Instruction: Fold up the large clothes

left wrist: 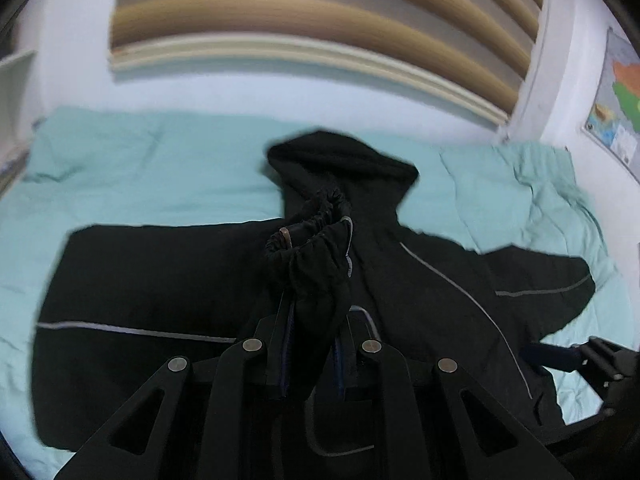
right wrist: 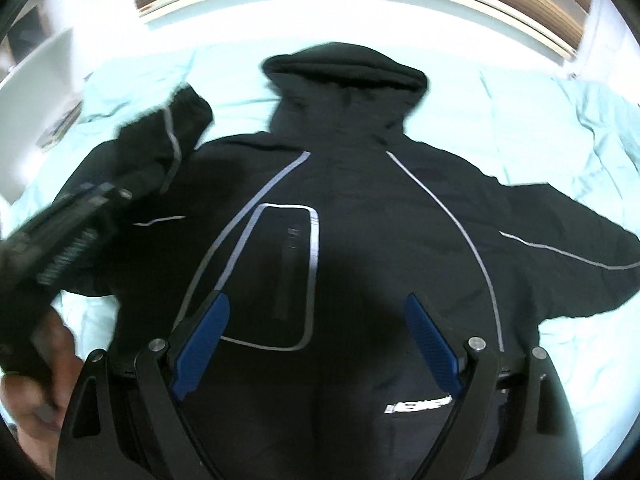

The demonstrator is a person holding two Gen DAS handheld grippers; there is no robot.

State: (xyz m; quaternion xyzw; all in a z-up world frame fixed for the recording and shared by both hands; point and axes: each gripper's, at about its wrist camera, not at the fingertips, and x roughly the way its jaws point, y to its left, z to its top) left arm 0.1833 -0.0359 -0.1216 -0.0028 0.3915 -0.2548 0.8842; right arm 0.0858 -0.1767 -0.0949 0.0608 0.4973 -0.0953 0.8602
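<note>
A black hooded jacket (right wrist: 360,208) with grey piping lies spread flat on a teal bed sheet (left wrist: 140,176), hood toward the far wall. My left gripper (left wrist: 314,320) is shut on the jacket's left sleeve cuff (left wrist: 316,240) and holds it lifted above the jacket body (left wrist: 160,288). In the right wrist view the left gripper (right wrist: 92,196) shows at the left with the raised sleeve (right wrist: 172,136). My right gripper (right wrist: 318,308) is open and empty, hovering over the jacket's chest. It also shows at the right edge of the left wrist view (left wrist: 560,354).
The right sleeve (right wrist: 560,256) lies stretched out to the right on the sheet. A striped headboard or blind (left wrist: 300,20) lies beyond the bed. A map poster (left wrist: 616,108) hangs on the right wall. A white shelf (left wrist: 16,88) stands at the left.
</note>
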